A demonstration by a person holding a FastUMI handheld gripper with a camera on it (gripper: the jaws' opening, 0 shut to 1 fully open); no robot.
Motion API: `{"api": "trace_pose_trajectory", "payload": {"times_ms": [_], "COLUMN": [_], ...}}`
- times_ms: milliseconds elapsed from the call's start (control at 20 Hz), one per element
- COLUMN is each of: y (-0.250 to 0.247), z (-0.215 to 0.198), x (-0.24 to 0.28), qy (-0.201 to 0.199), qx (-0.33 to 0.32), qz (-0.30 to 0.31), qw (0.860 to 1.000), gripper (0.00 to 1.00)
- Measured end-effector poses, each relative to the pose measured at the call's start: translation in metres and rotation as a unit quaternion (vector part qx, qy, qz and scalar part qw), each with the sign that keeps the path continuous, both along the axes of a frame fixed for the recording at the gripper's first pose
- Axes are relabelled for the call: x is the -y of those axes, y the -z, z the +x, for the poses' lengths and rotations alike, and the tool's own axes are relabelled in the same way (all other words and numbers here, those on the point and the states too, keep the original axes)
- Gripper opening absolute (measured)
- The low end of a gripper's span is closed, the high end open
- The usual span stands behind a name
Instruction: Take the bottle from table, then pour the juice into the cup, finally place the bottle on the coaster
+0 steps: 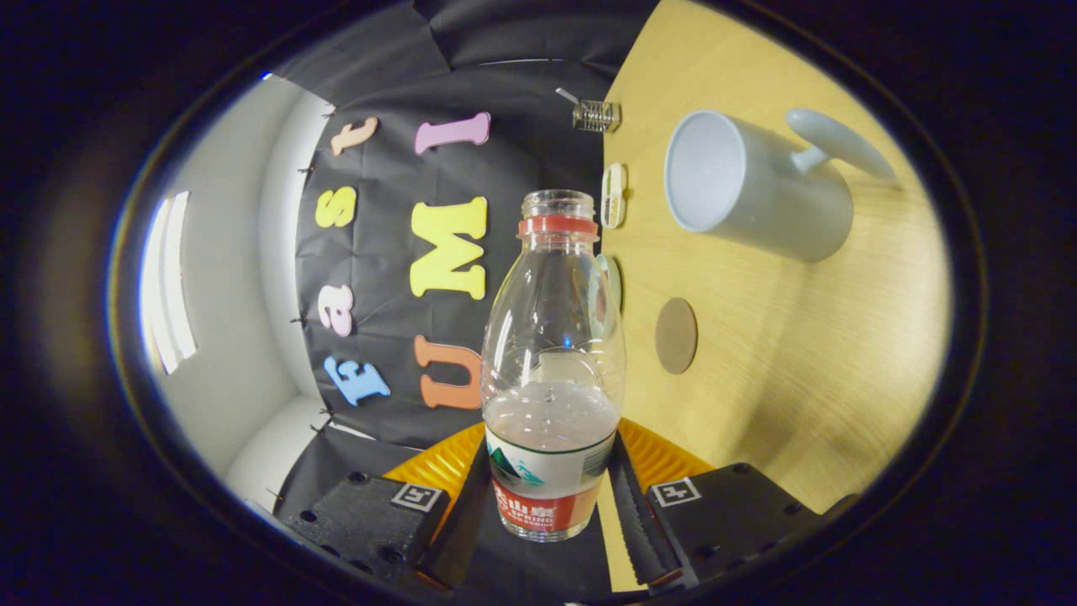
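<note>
My gripper (547, 509) is shut on the lower, labelled part of a clear plastic bottle (551, 337), one finger on each side. The bottle has no cap and a red ring under its open mouth. Pale liquid fills it up to just above the label. The view is rolled, so the wooden table (799, 379) stands on the bottle's right. A white mug (749, 189) stands on the table beyond the bottle's mouth and to its right, its opening facing away from the tabletop. A round brown coaster (676, 335) lies on the table beside the bottle's shoulder, nearer the fingers than the mug.
A small clear box-like item (597, 115) and a small pale oval object (613, 195) sit at the table's edge by the black cloth wall (387, 278). A white wall with a bright window (168, 278) lies beyond the cloth.
</note>
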State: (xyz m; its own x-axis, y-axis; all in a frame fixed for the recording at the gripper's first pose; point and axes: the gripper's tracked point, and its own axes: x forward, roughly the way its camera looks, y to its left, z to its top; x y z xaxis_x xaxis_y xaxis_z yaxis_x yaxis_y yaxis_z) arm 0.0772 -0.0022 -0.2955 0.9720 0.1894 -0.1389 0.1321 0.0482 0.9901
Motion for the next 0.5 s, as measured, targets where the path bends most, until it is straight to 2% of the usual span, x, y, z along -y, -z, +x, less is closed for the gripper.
{"api": "trace_pose_trajectory", "payload": {"times_ms": [150, 500], "y": [-0.008, -0.013], "z": [0.004, 0.005], "x": [-0.001, 0.005], "qy": [0.011, 0.029], "qx": [-0.004, -0.012], "qz": [0.036, 0.075], "qw": [0.999, 0.997], "gripper": [0.75, 0.75]}}
